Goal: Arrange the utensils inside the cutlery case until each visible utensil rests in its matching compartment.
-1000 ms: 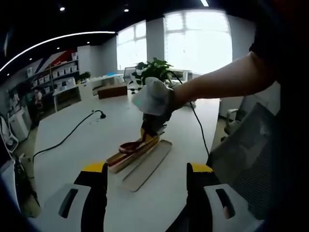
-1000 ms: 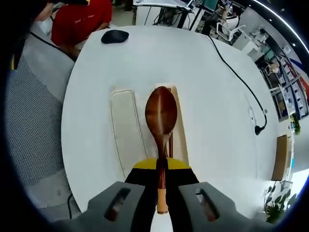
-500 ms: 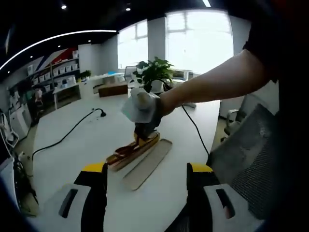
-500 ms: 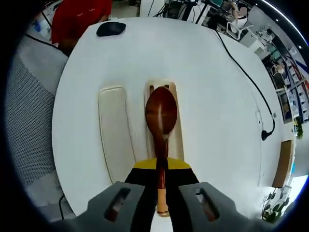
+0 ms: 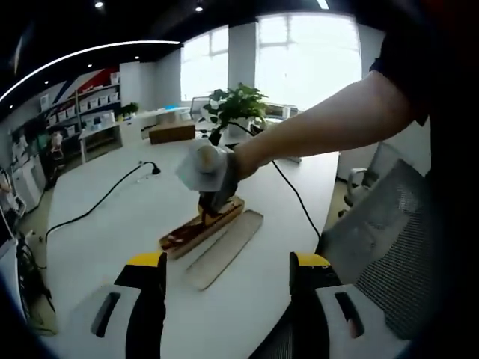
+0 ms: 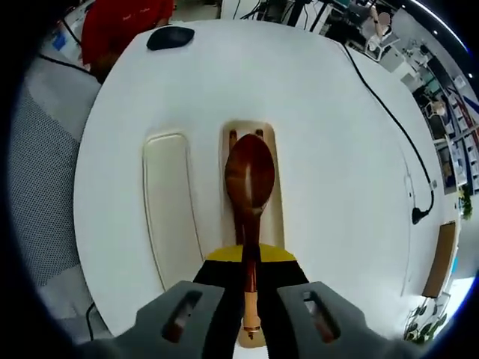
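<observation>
White table (image 6: 337, 149) carries everything. Black cable (image 6: 389, 123) runs along it, black mouse (image 6: 171, 37) at the far edge. Cutlery case (image 6: 277, 209) lies open, its lid (image 6: 171, 202) flat just beside it. Right gripper (image 6: 251, 280) has jaws clamped on the wooden spoon (image 6: 249, 179) handle, bowl above the case over something dark inside. Left gripper (image 5: 224, 280) sits back from the case, jaws spread wide, nothing between them.
</observation>
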### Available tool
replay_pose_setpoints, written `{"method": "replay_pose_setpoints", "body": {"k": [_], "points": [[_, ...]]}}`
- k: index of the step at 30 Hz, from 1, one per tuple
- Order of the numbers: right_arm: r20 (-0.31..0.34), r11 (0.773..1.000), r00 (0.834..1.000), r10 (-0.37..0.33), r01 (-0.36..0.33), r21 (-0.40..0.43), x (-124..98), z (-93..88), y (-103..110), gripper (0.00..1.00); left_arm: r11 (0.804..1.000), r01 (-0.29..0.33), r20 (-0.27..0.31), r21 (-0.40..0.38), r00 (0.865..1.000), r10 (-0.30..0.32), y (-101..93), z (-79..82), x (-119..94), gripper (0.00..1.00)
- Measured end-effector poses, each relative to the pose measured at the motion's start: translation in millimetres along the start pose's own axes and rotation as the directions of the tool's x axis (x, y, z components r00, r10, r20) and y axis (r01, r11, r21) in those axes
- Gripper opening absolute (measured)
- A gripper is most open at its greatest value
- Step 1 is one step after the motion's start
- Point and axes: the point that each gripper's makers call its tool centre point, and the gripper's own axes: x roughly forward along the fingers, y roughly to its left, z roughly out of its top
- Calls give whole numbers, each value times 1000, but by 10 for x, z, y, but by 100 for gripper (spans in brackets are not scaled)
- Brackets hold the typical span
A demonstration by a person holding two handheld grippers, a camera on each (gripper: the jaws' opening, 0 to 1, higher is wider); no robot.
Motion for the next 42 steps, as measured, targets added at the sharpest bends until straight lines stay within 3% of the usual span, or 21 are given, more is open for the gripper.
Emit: {"method": "replay_pose_setpoints", "body": {"k": [26,28,42], "points": [[4,1000,1000,-4,3,22,80,67,-28,2,1000,2,-12,-6,1000,-2,16,-19,26,68],[19,999,999,26,-26,44,73,74,21,2,1000,3,-11,-5,1000,-3,13,-19,26,68],[61,992,997,-46,38,124,-235,-144,-31,15,1000,4,-8,4,1000,-4,1,-4,24,69]]}}
